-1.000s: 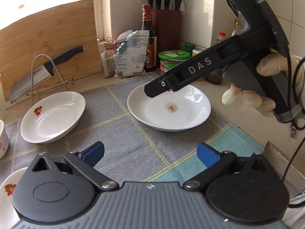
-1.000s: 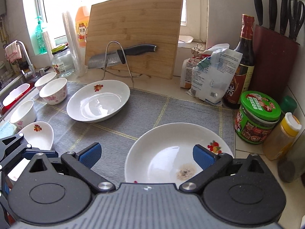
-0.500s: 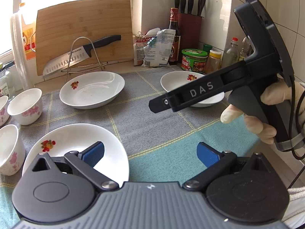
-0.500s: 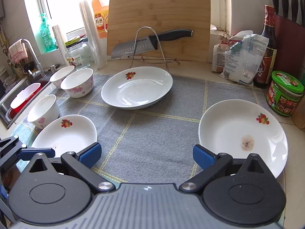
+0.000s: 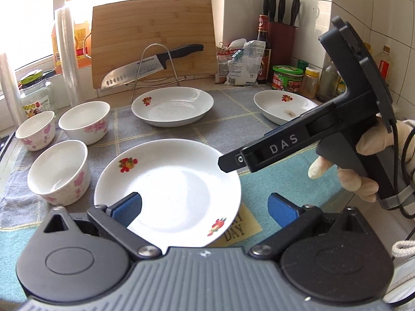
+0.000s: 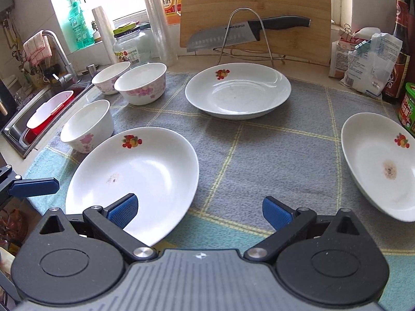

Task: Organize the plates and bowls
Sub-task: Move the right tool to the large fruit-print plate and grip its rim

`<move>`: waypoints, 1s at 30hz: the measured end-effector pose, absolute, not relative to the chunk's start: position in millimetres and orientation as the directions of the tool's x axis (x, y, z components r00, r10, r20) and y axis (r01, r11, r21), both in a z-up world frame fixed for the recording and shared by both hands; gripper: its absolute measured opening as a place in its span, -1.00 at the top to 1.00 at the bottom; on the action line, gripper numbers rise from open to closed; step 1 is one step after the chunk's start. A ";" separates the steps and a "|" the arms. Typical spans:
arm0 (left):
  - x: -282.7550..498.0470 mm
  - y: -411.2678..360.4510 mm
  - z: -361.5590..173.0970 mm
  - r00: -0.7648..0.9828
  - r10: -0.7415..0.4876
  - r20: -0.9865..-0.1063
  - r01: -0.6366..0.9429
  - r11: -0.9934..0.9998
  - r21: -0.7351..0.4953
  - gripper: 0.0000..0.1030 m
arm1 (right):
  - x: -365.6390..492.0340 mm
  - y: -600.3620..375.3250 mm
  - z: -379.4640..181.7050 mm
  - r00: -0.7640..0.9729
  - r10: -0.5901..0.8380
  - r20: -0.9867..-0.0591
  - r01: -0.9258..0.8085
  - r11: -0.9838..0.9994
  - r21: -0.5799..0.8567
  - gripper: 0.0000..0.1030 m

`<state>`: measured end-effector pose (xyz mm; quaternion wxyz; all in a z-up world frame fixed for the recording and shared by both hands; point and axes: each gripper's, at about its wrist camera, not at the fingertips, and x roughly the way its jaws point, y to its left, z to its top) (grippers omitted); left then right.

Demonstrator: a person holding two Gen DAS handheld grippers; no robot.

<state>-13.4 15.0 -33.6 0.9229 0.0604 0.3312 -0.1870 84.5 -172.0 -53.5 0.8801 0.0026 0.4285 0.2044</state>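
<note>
Three white plates with fruit prints lie on a grey and teal mat (image 6: 246,140): a near plate (image 5: 168,194) (image 6: 135,178), a far middle plate (image 5: 172,106) (image 6: 237,93) and a stained right plate (image 5: 282,106) (image 6: 381,163). Three white bowls with pink flowers (image 5: 59,172) (image 5: 84,121) (image 5: 35,131) stand at the left. My left gripper (image 5: 205,207) is open over the near plate's front rim. My right gripper (image 6: 199,211) is open just right of that plate, with nothing held. The right gripper's body (image 5: 337,129) also shows in the left wrist view.
A bamboo cutting board (image 5: 153,41) and a knife on a wire stand (image 5: 153,64) are at the back. Bottles, jars, bags and a knife block (image 5: 281,49) crowd the back right. A sink (image 6: 44,111) with a tap lies to the left.
Both grippers have swung left and pulled back. The near plate now sits under the left gripper, and the bowls have come into both views. Both grippers stay open.
</note>
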 end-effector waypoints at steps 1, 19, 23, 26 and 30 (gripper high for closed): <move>-13.9 20.2 -34.7 0.710 -0.298 -0.638 0.379 0.925 -0.011 -0.99 | 83.8 -168.0 -54.1 0.545 0.366 -0.754 -0.361 0.914 0.183 -1.00; -0.4 81.4 -89.4 0.637 -0.320 -0.701 0.428 0.903 -0.023 -0.99 | 71.7 -128.8 -61.4 0.536 0.310 -0.785 -0.305 0.938 0.161 -1.00; 6.8 80.6 -94.9 0.631 -0.346 -0.695 0.458 0.889 -0.027 -0.99 | 67.3 -127.2 -63.2 0.532 0.298 -0.793 -0.283 0.945 0.165 -1.00; 9.7 77.6 -97.2 0.643 -0.351 -0.680 0.474 0.880 -0.006 -0.99 | 64.1 -125.1 -65.0 0.520 0.308 -0.796 -0.282 0.942 0.180 -1.00; 15.4 75.9 -99.8 0.643 -0.381 -0.664 0.494 0.869 -0.020 -0.99 | 62.1 -121.5 -67.9 0.507 0.314 -0.803 -0.277 0.941 0.193 -1.00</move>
